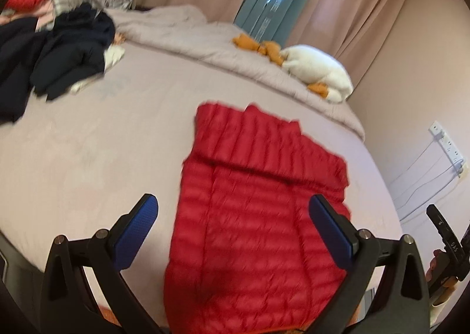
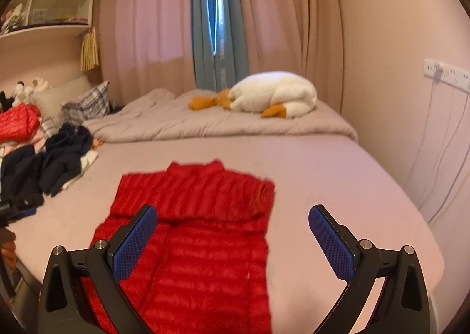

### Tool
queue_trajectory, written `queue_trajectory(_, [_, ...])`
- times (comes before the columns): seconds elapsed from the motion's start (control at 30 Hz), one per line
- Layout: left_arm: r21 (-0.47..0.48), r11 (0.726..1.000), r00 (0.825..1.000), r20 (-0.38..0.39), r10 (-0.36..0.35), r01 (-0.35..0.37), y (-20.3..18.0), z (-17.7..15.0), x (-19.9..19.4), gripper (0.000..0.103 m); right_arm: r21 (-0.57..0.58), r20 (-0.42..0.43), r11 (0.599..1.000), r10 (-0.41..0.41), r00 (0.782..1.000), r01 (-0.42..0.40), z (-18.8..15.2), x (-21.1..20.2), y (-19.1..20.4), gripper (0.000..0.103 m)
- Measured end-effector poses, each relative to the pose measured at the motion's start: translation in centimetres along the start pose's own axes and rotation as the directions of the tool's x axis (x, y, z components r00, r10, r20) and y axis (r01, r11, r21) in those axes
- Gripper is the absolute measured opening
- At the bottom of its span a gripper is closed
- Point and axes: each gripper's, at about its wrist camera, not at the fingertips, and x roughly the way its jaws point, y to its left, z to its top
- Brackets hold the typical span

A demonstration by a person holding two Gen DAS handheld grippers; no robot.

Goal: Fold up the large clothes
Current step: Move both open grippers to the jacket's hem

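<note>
- Bed [image 2: 337,175] is filling both views, spreading out ahead of and under both hand-held grippers; grey quilt [image 2: 205,119] is lying bunched at its far end.
- Red puffer jacket [image 1: 258,216] is lying flat on the bed, sleeves folded in. It is sitting directly ahead of the left hand-held gripper [image 1: 233,216], between its fingers in that view; for the right hand-held gripper [image 2: 232,225] it is sitting ahead and to the left, behind the left finger [image 2: 135,241].
- Dark clothes pile [image 1: 58,51] is lying far ahead-left of both grippers.
- White plush goose [image 2: 273,94] is resting on the quilt, far ahead.
- Second red garment [image 2: 17,122] is sitting far left, beyond the dark pile.
- Left hand-held gripper: released, jaws spread wide, gripping nothing.
- Right hand-held gripper: released too, jaws wide apart, empty.
</note>
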Motion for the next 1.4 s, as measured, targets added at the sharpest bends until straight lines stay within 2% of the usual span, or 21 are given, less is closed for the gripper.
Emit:
queue_trajectory(0.23, [-0.060, 0.998, 0.996, -0.089, 0.007, -0.012, 2.2, -4.1, 1.6, 0.102, 0.026, -0.123, 1.000, 0.002, 0.992, 0.001, -3.9, 1.4, 0.1, 0.102])
queue_trajectory(0.43, [-0.042, 0.999, 0.989, -0.144, 0.028, -0.034, 2.6, -7.1, 2.8, 0.102, 0.084, -0.210, 0.996, 0.043, 0.977, -0.026, -7.4, 2.1, -0.3, 0.102])
queue_trajectory(0.73, [-0.032, 0.998, 0.971, -0.233, 0.052, -0.061, 3.5, -10.7, 4.6, 0.101, 0.162, -0.312, 0.986, 0.027, 0.950, 0.025, -12.1, 2.8, -1.8, 0.102])
queue_trajectory(0.93, [-0.024, 0.997, 0.962, -0.266, 0.061, -0.069, 3.6, -12.1, 5.3, 0.100, 0.200, -0.368, 0.977, 0.010, 0.930, 0.069, -14.5, 2.9, -3.0, 0.102])
queue_trajectory(1.2, [-0.031, 0.998, 0.958, -0.283, 0.052, -0.063, 3.7, -13.2, 5.7, 0.097, 0.209, -0.418, 0.975, 0.025, 0.908, 0.070, -16.4, 3.1, -3.2, 0.102])
queue_trajectory(1.4, [-0.044, 0.997, 0.955, -0.294, 0.044, -0.059, 4.0, -13.6, 5.8, 0.095, 0.224, -0.429, 0.973, 0.040, 0.902, 0.063, -17.2, 3.0, -3.4, 0.102])
